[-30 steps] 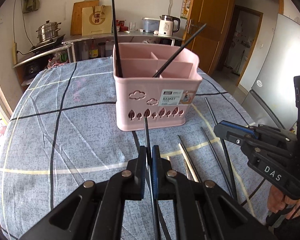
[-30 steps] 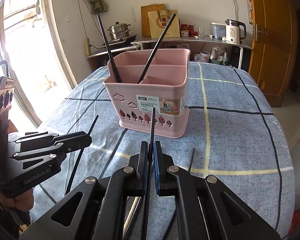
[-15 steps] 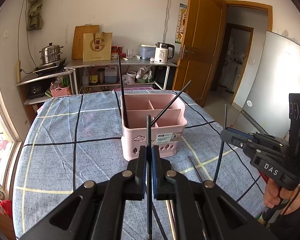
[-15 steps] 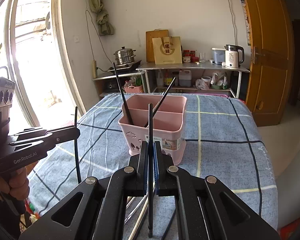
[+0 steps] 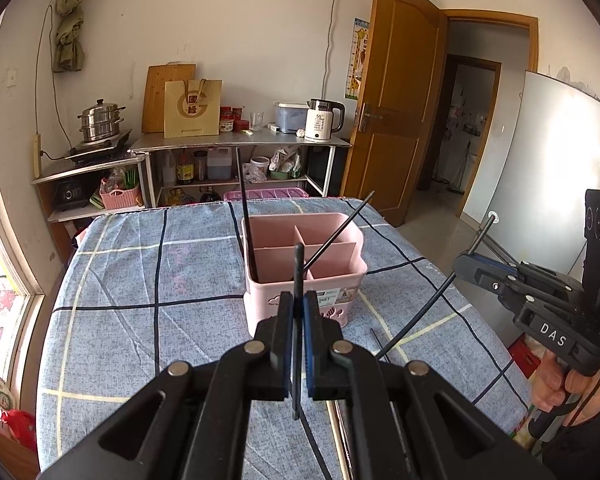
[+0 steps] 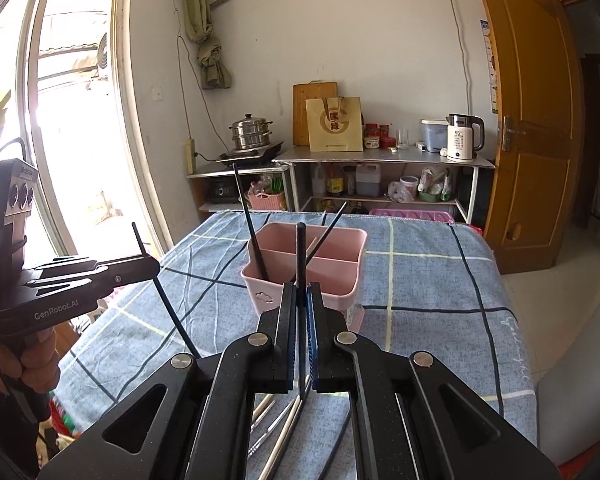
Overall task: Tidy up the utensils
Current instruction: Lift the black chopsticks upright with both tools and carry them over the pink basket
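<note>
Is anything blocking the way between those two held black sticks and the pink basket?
Nothing visible does. Each hand-held gripper, left and right, holds a black chopstick above bare tablecloth before the pink basket.

Both black grippers, left gripper (image 5: 298,320) and right gripper (image 6: 300,312), have blue pads, silver screws and white lettering.

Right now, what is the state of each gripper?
Left gripper: shut on a black chopstick.
Right gripper: shut on another black chopstick.
</note>
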`<state>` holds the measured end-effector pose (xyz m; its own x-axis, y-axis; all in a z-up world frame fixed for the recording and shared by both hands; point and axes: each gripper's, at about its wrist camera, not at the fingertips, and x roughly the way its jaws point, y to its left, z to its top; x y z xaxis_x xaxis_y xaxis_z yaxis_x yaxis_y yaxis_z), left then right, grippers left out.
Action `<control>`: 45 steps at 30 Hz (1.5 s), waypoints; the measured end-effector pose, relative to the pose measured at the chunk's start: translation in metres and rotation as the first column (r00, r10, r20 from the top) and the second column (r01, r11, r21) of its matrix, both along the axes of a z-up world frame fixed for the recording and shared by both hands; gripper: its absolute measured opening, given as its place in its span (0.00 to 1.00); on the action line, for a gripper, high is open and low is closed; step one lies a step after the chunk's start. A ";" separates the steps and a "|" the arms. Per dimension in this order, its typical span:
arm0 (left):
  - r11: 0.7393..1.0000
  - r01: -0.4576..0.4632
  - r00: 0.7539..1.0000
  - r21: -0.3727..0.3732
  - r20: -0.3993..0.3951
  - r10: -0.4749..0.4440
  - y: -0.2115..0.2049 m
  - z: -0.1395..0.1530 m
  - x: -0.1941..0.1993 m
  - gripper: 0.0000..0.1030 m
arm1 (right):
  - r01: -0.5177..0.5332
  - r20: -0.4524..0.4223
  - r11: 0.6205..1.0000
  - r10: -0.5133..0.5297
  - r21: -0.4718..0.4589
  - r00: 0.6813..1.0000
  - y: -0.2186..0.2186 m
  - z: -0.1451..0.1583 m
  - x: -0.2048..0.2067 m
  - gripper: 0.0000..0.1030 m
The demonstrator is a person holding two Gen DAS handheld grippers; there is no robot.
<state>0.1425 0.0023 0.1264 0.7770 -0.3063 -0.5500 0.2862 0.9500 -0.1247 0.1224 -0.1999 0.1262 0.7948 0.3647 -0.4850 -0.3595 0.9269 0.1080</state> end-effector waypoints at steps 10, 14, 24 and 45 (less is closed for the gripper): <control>1.000 0.007 1.000 -0.029 0.016 -0.007 0.002 0.036 0.023 0.05 | -0.029 0.054 1.000 0.029 0.011 0.998 0.005 0.028 0.009 0.05; 0.999 0.001 0.999 -0.033 0.045 0.000 0.001 0.059 0.035 0.05 | -0.044 0.089 0.999 0.042 0.023 0.995 0.011 0.045 0.020 0.05; 0.998 -0.024 0.995 -0.061 0.098 0.030 0.003 0.097 0.069 0.05 | -0.055 0.153 0.997 0.046 0.059 0.987 0.028 0.074 0.053 0.05; 0.998 -0.028 1.000 -0.062 0.011 0.029 0.006 0.045 0.140 0.05 | -0.032 0.044 0.997 0.029 0.069 0.999 0.040 0.028 0.125 0.05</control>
<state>0.2823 0.0084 0.1714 0.7924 -0.3171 -0.5211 0.2612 0.9484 -0.1799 0.2472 -0.1595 0.1541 0.8025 0.4207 -0.4231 -0.3931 0.9063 0.1555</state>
